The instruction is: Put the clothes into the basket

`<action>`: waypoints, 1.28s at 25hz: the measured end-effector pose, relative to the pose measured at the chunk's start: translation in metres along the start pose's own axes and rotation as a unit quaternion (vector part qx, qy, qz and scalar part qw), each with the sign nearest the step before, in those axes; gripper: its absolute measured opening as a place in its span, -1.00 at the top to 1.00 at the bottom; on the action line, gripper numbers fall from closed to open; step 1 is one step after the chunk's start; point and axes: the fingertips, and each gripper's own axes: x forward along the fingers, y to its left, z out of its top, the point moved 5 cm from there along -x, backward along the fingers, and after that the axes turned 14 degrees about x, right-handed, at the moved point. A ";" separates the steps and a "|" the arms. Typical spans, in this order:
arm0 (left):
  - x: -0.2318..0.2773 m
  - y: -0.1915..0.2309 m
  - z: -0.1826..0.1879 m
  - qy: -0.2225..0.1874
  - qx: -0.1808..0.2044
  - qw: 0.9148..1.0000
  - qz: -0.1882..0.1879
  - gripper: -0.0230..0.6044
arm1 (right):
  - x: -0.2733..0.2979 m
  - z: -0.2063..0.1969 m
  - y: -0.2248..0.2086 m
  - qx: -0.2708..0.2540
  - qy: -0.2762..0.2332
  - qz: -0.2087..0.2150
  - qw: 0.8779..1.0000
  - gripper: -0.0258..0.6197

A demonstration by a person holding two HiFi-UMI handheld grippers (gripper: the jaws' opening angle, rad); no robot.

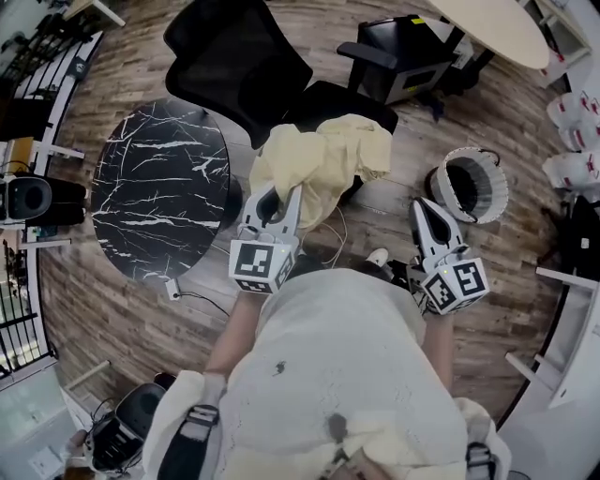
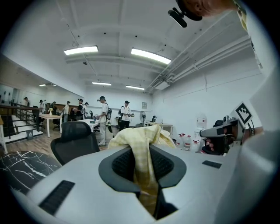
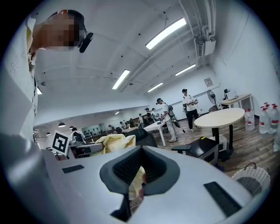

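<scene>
A pale yellow garment (image 1: 323, 159) hangs bunched in front of me over the wooden floor, and my left gripper (image 1: 273, 208) is shut on a fold of it. In the left gripper view the cloth (image 2: 141, 138) runs down between the two dark pads of that gripper (image 2: 142, 153). My right gripper (image 1: 427, 210) is off to the right, apart from the garment, its jaws together with nothing held; its own view shows the pads (image 3: 131, 168) meeting. The white wicker basket (image 1: 472, 184) stands on the floor just beyond the right gripper, also low at the right in the right gripper view (image 3: 252, 177).
A black office chair (image 1: 246, 66) stands right behind the garment. A black marble oval table (image 1: 159, 187) is to the left. A second black chair (image 1: 401, 56) and a round beige table (image 1: 492, 28) lie beyond the basket. Water bottles (image 1: 574, 141) line the right wall. Several people stand far off.
</scene>
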 end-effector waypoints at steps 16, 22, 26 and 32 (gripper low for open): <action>0.073 -0.149 0.047 -0.001 0.019 0.997 -0.075 0.68 | -0.113 0.041 -0.106 0.026 -0.035 -0.054 0.998 0.90; 0.104 -0.207 0.064 -0.008 0.020 0.996 -0.089 0.68 | -0.156 0.061 -0.149 0.019 -0.046 -0.062 0.997 0.90; 0.116 -0.245 0.072 -0.011 0.022 0.994 -0.103 0.68 | -0.191 0.070 -0.175 0.023 -0.053 -0.083 0.995 0.90; 0.135 -0.306 0.079 -0.013 0.030 0.990 -0.134 0.68 | -0.247 0.076 -0.208 0.035 -0.077 -0.108 0.991 0.90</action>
